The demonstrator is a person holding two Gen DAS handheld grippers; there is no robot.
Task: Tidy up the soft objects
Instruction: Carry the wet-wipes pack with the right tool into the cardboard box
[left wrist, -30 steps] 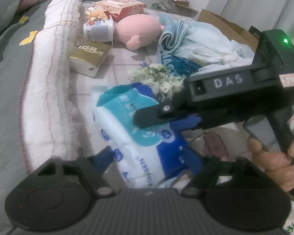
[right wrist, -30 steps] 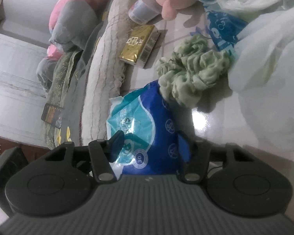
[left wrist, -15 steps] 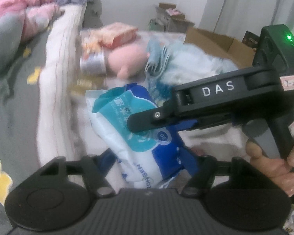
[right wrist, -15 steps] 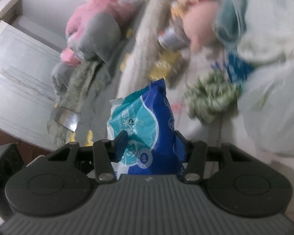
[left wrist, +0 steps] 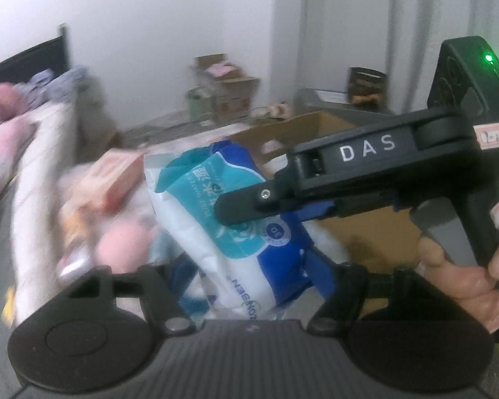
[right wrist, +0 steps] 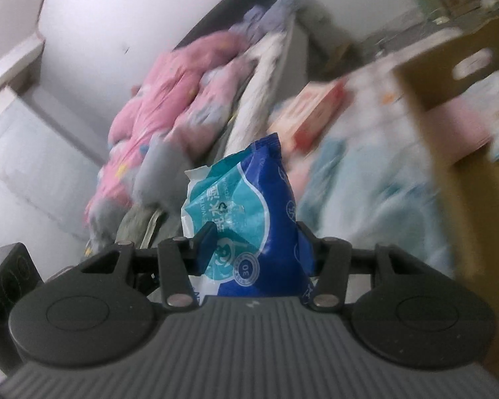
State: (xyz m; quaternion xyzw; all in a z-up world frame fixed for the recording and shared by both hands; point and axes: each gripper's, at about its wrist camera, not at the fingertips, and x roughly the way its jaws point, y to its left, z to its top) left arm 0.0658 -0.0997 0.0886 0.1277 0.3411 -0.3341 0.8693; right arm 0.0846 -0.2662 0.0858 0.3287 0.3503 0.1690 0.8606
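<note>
Pink bedding [right wrist: 169,99] is lying heaped on the bed, blurred, with a brown cardboard box [right wrist: 455,133] standing off to my right. Between them, in the air, I am holding a blue-and-teal wipes pack [left wrist: 236,226] with both grippers. My left gripper [left wrist: 249,282] is pinching its lower end, jaws pressing on both sides. My right gripper [right wrist: 254,244] is clamping the same pack across its width, its black body showing in the left view above my right hand [left wrist: 465,282]. A pink plush toy [left wrist: 123,246] is lying below, blurred.
</note>
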